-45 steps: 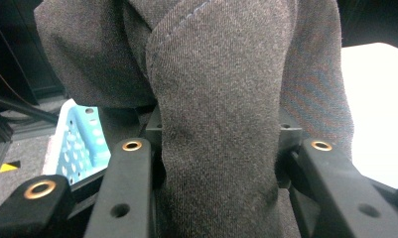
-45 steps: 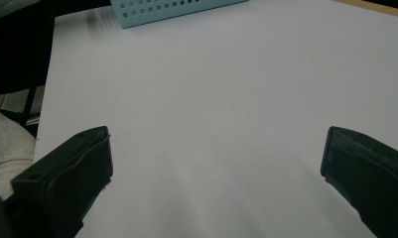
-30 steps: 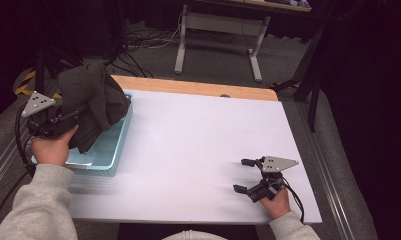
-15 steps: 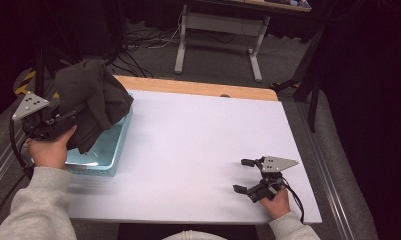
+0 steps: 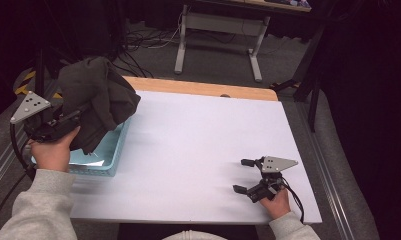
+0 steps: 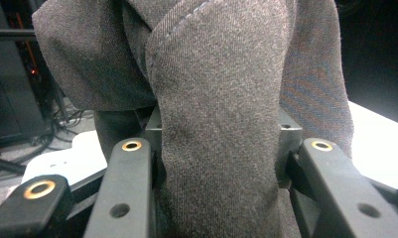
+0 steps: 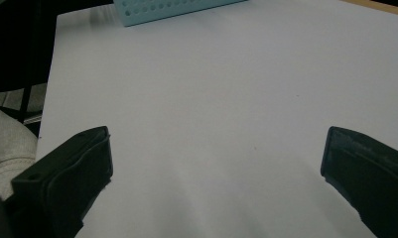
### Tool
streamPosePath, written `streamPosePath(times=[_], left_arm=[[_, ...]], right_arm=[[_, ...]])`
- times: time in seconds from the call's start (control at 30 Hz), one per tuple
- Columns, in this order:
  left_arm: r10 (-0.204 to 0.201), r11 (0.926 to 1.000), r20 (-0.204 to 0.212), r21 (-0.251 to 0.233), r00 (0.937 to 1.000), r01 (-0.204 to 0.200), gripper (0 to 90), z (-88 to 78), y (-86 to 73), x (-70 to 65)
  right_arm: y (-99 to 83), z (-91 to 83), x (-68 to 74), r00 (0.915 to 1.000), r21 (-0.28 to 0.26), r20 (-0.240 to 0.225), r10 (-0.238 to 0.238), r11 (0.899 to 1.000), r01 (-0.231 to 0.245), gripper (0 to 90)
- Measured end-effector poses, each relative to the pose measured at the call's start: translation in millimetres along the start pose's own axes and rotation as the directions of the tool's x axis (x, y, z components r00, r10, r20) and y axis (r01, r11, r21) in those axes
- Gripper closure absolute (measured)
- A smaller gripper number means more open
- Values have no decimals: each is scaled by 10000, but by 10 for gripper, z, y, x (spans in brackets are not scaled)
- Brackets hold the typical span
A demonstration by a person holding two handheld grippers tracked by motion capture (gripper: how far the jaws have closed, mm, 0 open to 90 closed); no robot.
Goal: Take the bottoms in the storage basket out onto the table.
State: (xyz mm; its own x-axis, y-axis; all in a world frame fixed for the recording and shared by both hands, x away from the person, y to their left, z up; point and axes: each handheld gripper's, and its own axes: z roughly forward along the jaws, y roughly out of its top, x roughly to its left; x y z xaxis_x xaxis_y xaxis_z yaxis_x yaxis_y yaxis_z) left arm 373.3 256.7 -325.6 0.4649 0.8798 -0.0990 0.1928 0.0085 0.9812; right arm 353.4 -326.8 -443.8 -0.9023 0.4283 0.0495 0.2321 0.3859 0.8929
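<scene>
Your left tool (image 5: 63,125) is clamped on the dark grey garment (image 5: 100,100), which hangs bunched over the far end of the light blue basket (image 5: 105,157), its lower folds dipping inside. From the basket, the bare white worktop (image 5: 198,135) lies toward your right hand, so that is the way the cloth would travel. Your right tool (image 5: 250,176) rests well away from the basket, jaws spread wide on nothing. Count: one garment, one basket, two tools.

Dark room; grey floor (image 5: 153,55), cables (image 5: 148,37), white desk frame (image 5: 220,25) behind
</scene>
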Motion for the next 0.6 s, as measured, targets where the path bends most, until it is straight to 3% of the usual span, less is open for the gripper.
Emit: streamPosePath(times=[0.6], left_arm=[[331,9985,906,-455,9953,-291,590,41,123,-301]], right_arm=[[0,3,1,10000,22,-21,-1,10000,1,7]])
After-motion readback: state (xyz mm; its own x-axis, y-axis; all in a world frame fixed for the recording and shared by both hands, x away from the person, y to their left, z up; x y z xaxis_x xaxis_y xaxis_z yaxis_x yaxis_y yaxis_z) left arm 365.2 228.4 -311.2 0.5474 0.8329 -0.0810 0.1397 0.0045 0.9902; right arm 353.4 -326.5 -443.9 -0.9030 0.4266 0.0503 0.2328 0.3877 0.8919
